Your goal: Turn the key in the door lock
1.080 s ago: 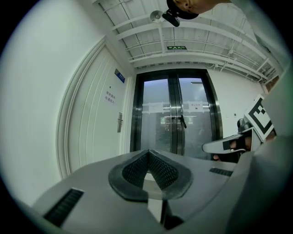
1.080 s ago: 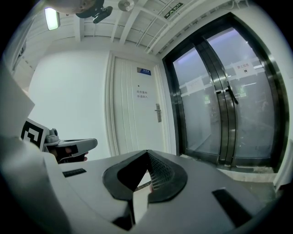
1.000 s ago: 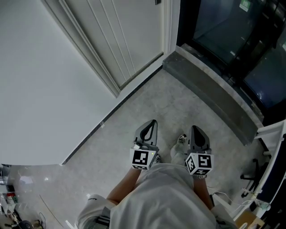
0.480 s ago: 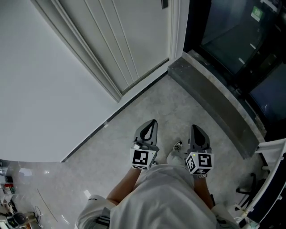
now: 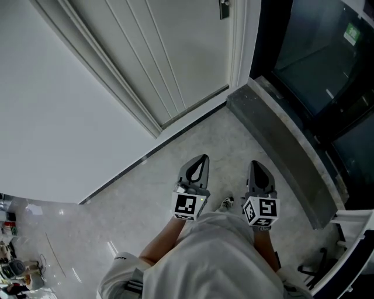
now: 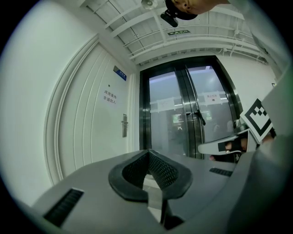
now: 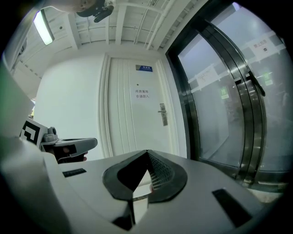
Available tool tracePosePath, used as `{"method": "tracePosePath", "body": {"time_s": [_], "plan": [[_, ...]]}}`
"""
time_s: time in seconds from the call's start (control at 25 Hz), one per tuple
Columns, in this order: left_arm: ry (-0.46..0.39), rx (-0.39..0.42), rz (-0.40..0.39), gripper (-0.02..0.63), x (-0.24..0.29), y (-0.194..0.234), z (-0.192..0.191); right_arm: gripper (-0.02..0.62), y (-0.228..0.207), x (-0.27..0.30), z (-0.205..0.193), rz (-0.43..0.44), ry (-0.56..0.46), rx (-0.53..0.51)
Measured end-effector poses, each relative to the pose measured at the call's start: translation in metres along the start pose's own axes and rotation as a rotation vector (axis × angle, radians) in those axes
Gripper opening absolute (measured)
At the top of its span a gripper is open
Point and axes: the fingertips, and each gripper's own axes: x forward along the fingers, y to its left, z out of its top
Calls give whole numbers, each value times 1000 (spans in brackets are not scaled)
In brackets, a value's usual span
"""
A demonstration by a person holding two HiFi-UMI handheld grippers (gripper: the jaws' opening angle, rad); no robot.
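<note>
- You hold the left gripper (image 5: pixel 201 159) and the right gripper (image 5: pixel 255 164) side by side before your waist, both pointing roughly level
- Both pairs of jaws are pressed together, gripping nothing
- The door (image 5: pixel 175 52) stands ahead, well apart; its handle (image 7: pixel 162 114) is near its right edge, any key too small to tell

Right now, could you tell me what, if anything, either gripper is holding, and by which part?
Nothing: left gripper and right gripper are both shut, empty.

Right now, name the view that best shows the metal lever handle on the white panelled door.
Right gripper view: the metal lever handle shows whole and largest. The left gripper view shows it smaller. The head view catches only a dark piece at its top edge.
</note>
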Motion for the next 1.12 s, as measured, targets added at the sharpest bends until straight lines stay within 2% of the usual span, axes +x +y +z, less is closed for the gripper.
{"method": "tracePosePath", "body": {"time_s": [0.32,0.52,0.76,1.12], "plan": [[10,-5,26,9,56,-19,1,0,-62,22,10,-6,0,5],[21,-22,34,9,83,-23,-8,0,-87,39,10,-3,13,5],[25,-39,63,9,116,-15,-16,0,-108,64,7,-5,35,-3],[14,-51,41,9,201,-1,-24,0,-149,124,15,-27,54,-27]]}}
